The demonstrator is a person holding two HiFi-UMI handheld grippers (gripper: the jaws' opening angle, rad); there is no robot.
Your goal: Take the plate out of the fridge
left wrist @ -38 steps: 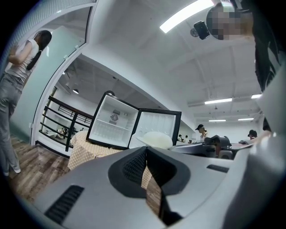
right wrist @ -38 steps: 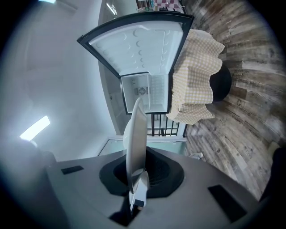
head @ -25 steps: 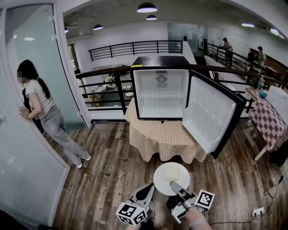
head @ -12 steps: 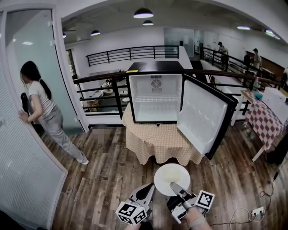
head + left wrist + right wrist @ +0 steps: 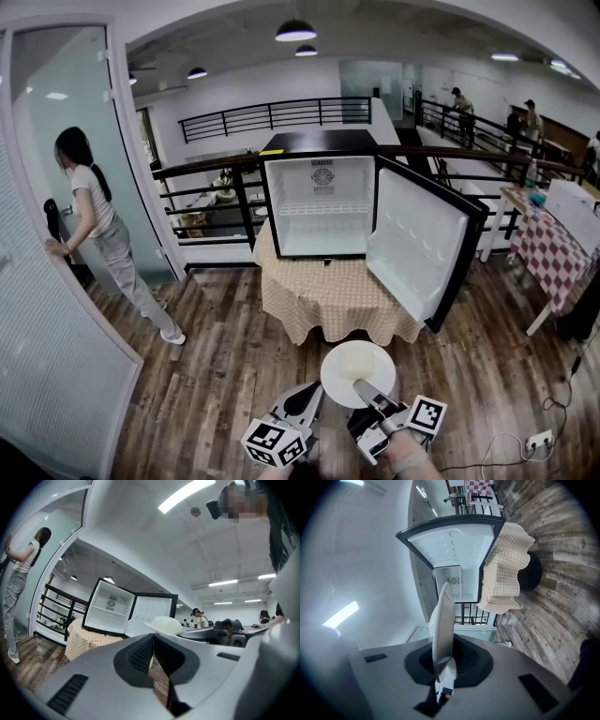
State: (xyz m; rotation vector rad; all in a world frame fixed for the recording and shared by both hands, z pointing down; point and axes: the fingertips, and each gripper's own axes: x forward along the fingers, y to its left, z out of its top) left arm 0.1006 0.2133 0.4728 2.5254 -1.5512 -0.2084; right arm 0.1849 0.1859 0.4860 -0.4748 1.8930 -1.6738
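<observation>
A small black fridge (image 5: 319, 202) stands on a table with a checked cloth (image 5: 328, 295). Its door (image 5: 417, 239) hangs wide open to the right, and the white inside looks bare. The white plate (image 5: 358, 373) is outside the fridge, low in the head view over the wood floor. My right gripper (image 5: 364, 388) is shut on its near rim. In the right gripper view the plate (image 5: 443, 620) stands edge-on, clamped in the right gripper (image 5: 443, 665). My left gripper (image 5: 305, 401) is just left of the plate, and it (image 5: 152, 641) is shut with nothing in it.
A person (image 5: 94, 225) stands at a glass partition (image 5: 56, 356) on the left. A black railing (image 5: 206, 178) runs behind the fridge. A table with a red checked cloth (image 5: 558, 253) is at the right. Cables and a socket (image 5: 539, 439) lie on the floor.
The view has shifted a little, so the fridge sits slightly further left. The person at the left has stepped along the glass. Both grippers and the plate keep their places.
</observation>
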